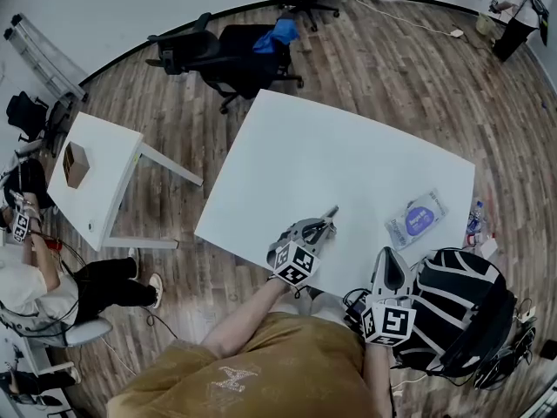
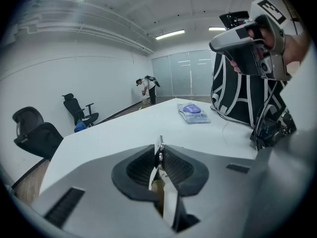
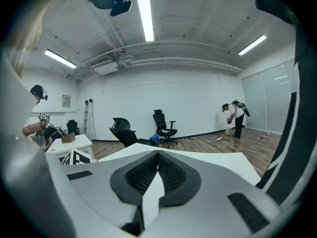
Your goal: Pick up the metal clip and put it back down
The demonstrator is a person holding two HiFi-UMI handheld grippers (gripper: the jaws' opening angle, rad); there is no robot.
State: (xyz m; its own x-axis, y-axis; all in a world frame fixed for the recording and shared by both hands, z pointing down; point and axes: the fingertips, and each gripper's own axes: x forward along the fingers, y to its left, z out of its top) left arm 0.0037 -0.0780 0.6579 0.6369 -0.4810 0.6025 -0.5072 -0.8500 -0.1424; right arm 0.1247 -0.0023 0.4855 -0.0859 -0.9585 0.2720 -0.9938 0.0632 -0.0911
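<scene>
**Half done: metal clip [image 2: 159, 148] is picked up, the put-down is what's left**

So the pick-up part looks finished to me. The left gripper [image 2: 160, 161] has its jaws pinched nearly together on the clip. The thin silver piece stands upright between the ribbed pads and its top pokes out just past the tips. From the head view the same gripper [image 1: 320, 225] is angled down over the near part of the white table [image 1: 348, 146], with the clip [image 1: 330, 212] sticking out the front, low over the surface. I can't tell if it's touching the tabletop or just above it.

What's left, as I read it: get the clip flat on the table, open the jaws and back off. Nothing in the way there, that patch of table is bare. The blue packet [image 1: 418, 219] lies well off to the right.

The right gripper [image 3: 157, 157] isn't doing anything. Its jaws are closed on each other with nothing between them, and it hangs near the table's near edge [image 1: 389, 258], right beside the black-and-white backpack [image 1: 457, 307], well apart from the clip.
</scene>
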